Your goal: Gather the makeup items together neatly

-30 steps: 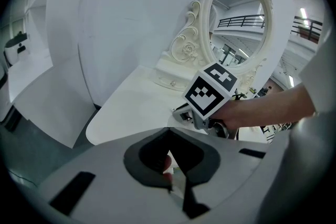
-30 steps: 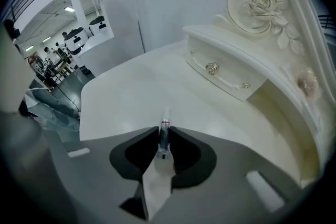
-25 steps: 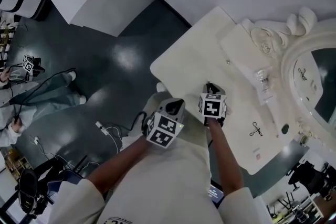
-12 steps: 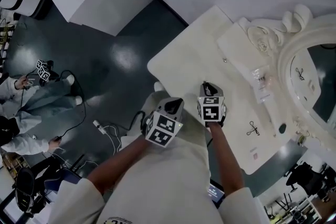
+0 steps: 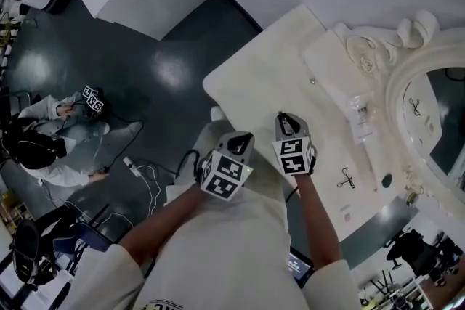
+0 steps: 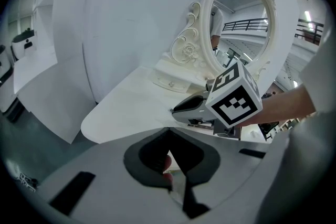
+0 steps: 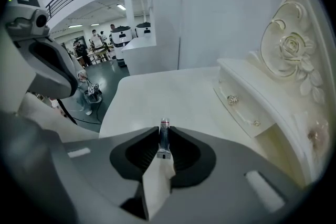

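seemingly left gripper (image 6: 169, 145) pinches unclear pinkish item (image 6: 166, 164); right gripper (image 7: 164, 141) pinches slim tube (image 7: 165, 130)

Counted: left gripper (image 6: 168, 139) plus right gripper (image 7: 164, 131) = 2. 1 slim tube (image 7: 164, 140), 1 small pinkish item (image 6: 166, 164), 1 black scissor-like tool (image 5: 346, 178), 1 mirror (image 5: 396, 94), 1 dressing table (image 5: 261, 83), 2 drawer knobs (image 7: 232, 98) (image 7: 255, 123), 1 seated person (image 5: 51, 149).

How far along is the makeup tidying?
Nothing looks gathered yet. In hand: the right gripper clamps a slim tube; the left gripper seems to pinch a small pinkish item. Left: the black clip, clear item and dark round item lie scattered by the mirror.
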Demonstrator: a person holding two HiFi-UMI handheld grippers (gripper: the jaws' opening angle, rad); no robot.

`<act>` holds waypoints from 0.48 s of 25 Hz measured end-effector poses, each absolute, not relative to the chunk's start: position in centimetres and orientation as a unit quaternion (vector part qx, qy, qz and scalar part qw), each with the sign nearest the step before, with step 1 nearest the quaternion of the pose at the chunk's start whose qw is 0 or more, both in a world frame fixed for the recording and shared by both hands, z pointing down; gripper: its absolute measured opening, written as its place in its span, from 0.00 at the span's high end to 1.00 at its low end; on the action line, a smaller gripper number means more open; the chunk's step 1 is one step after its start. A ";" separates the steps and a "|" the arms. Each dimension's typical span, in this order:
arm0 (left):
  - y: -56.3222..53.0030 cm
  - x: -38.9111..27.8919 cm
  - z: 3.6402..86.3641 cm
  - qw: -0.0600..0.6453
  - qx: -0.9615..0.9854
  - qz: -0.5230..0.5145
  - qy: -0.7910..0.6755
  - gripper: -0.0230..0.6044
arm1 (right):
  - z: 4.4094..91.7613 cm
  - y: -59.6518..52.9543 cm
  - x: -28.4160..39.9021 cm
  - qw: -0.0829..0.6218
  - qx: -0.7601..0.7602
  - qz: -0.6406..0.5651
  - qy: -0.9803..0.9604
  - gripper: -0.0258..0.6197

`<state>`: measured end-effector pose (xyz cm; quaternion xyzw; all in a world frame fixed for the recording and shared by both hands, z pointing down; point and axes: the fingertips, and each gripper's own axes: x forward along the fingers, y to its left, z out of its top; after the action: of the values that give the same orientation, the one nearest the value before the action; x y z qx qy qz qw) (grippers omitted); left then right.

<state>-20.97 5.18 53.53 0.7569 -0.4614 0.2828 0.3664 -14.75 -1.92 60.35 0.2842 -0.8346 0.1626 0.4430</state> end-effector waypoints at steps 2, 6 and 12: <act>5.2 -20.8 53.7 0.368 0.756 0.282 -0.462 0.96 | 60.4 -1.7 -14.6 0.441 0.275 0.156 -0.840 0.86; 5.4 -20.5 53.9 0.373 0.753 0.282 -0.463 0.96 | 60.2 -1.5 -14.4 0.437 0.258 0.145 -0.849 0.86; 5.6 -19.7 54.3 0.379 0.750 0.281 -0.464 0.96 | 60.7 -1.4 -13.5 0.447 0.236 0.137 -0.852 0.86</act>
<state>-19.69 5.64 54.31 0.7501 -0.4636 0.2809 0.3788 -13.55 -1.38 60.65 0.2355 -0.8519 0.1372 0.4471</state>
